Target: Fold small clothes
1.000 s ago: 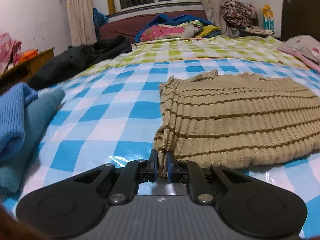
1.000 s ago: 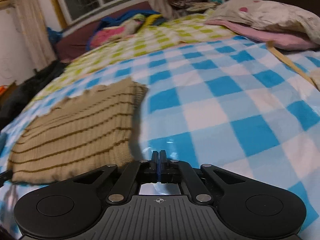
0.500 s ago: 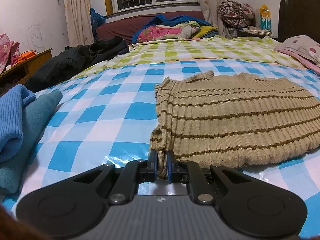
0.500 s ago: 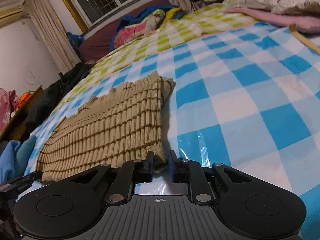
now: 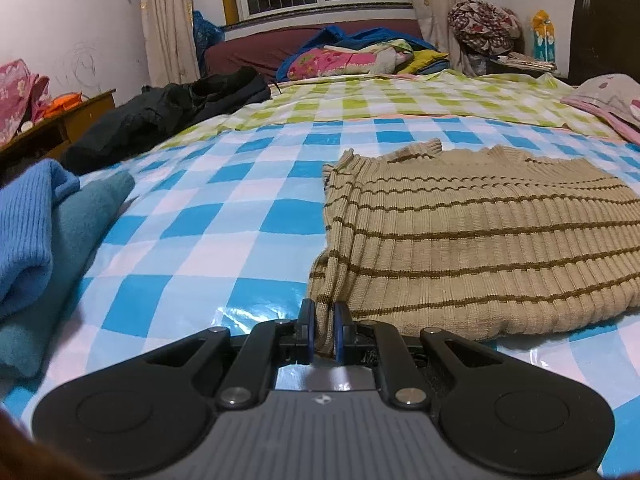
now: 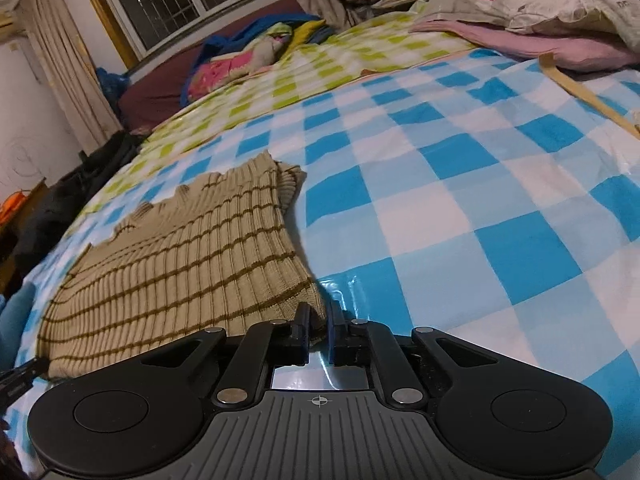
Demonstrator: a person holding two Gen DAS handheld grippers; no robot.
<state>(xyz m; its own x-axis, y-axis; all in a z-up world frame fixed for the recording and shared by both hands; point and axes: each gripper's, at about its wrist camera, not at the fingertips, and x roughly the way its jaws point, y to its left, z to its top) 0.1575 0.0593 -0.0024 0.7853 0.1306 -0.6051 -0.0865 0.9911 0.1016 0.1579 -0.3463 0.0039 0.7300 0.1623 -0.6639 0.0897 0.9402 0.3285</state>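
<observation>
A tan ribbed sweater (image 5: pixel 480 248) with thin brown stripes lies flat on the bed (image 5: pixel 208 240), on its glossy blue-and-white checked cover, already folded into a rough rectangle with its sleeves tucked in. The left tongs (image 5: pixel 322 328) are pinching the near left corner of the sweater's hem, a fold of knit standing up between the blue pads. The right tongs (image 6: pixel 318 332) sit at the near right corner; their jaws stand slightly apart with the knit's corner reaching into the gap, and I cannot tell whether they have actually closed on it. The sweater looks soft, light and stretchy, thick where its layers double, so it will likely sag and drape between the two held corners rather than hold a line; the slick cover beneath should let it slide easily, which may shift the fold. The two near hem corners seem the sensible places to hold, taking all layers at once so that the under layer is not left behind when the hem is carried toward the collar. A folded blue knit (image 5: pixel 28 236) rests well apart at the left edge of the bed.
</observation>
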